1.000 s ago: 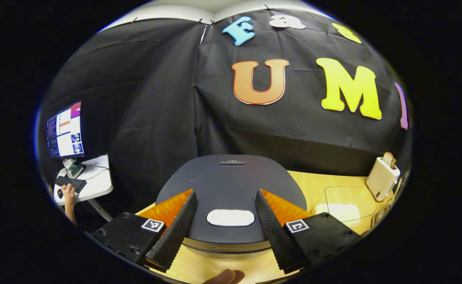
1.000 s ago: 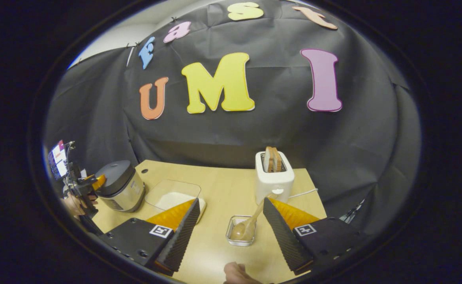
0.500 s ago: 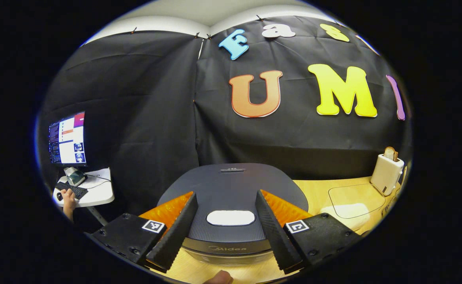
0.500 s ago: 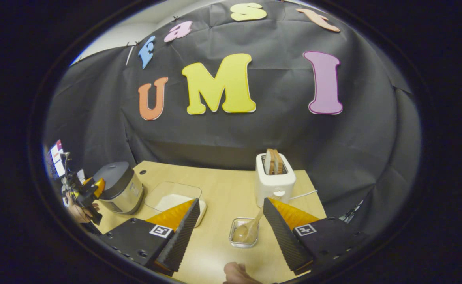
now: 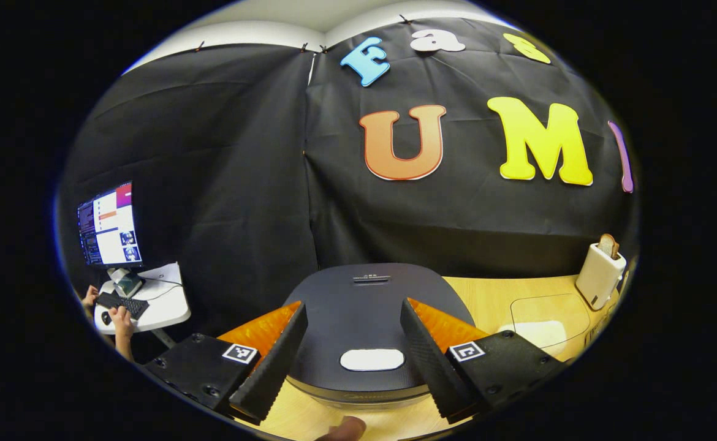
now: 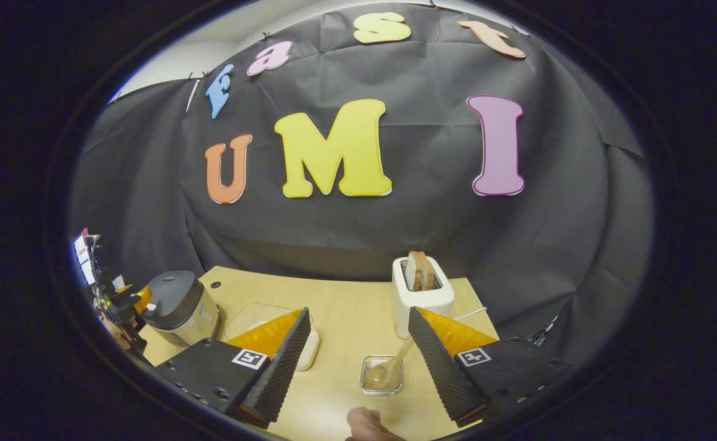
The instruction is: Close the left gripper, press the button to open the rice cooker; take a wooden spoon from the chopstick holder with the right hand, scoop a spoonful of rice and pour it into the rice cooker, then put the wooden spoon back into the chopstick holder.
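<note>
Left tool (image 5: 353,367): your fingers stand spread wide, released, straddling the rice cooker (image 5: 364,318) lid without touching it.
Rice cooker: dark ribbed lid, closed, at 6 o'clock in the left gripper view; pale oval button (image 5: 372,359) lies between your fingers. Since half a second ago the button sits lower and the front brand mark has slipped out of sight.
Writing: the lid's small rear marking is too small to read.
Rice tray (image 5: 539,318): clear, on the worktop (image 5: 487,294) at 4 o'clock.
Right tool (image 6: 358,370): released, fingers apart, gripping nothing.
Wooden spoon (image 6: 388,370): pale wood, leaning in the clear chopstick holder (image 6: 382,375) at 6 o'clock, between your fingers; nearer the toaster (image 6: 421,293) than before.
</note>
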Available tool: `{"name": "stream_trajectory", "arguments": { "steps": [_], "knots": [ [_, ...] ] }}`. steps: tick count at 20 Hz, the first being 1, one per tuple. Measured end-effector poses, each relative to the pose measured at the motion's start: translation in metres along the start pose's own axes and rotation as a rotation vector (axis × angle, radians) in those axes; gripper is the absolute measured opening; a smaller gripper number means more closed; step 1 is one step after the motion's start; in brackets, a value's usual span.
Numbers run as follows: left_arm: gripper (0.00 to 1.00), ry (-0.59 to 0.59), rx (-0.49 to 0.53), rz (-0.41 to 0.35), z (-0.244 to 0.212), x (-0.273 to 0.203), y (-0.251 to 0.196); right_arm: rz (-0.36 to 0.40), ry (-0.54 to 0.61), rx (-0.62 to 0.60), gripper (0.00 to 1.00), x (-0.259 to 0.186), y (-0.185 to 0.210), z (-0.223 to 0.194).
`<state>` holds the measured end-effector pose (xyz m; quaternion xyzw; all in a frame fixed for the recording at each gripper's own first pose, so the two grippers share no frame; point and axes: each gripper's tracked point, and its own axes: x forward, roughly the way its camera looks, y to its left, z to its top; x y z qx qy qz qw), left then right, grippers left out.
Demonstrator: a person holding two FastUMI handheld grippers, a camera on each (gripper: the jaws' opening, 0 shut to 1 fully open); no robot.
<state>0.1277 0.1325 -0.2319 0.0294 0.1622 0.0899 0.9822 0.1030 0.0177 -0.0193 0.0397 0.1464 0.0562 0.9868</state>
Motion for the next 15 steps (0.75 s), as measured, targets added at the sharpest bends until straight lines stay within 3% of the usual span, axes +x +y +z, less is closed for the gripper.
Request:
{"name": "stream_trajectory", "arguments": {
  "steps": [2,4,7,11,15],
  "knots": [
    [0.98,0.014,0.013,-0.020,0.010,-0.015,0.000,-0.021,-0.043,-0.010,0.96,-0.011,0.006,0.017],
    [0.98,0.020,0.008,-0.051,0.023,-0.033,-0.004,-0.047,-0.083,-0.019,0.92,-0.023,0.012,0.028],
    [0.98,-0.013,-0.018,-0.078,0.053,-0.059,-0.007,-0.081,-0.129,-0.007,0.99,-0.041,0.023,0.039],
    [0.98,-0.115,-0.059,-0.128,0.106,-0.092,-0.020,-0.092,-0.111,0.012,0.96,-0.060,0.046,0.027],
    [0.97,-0.131,-0.023,-0.200,0.133,-0.118,-0.041,-0.096,-0.093,-0.025,0.92,-0.078,0.067,0.022]
  ]
}}
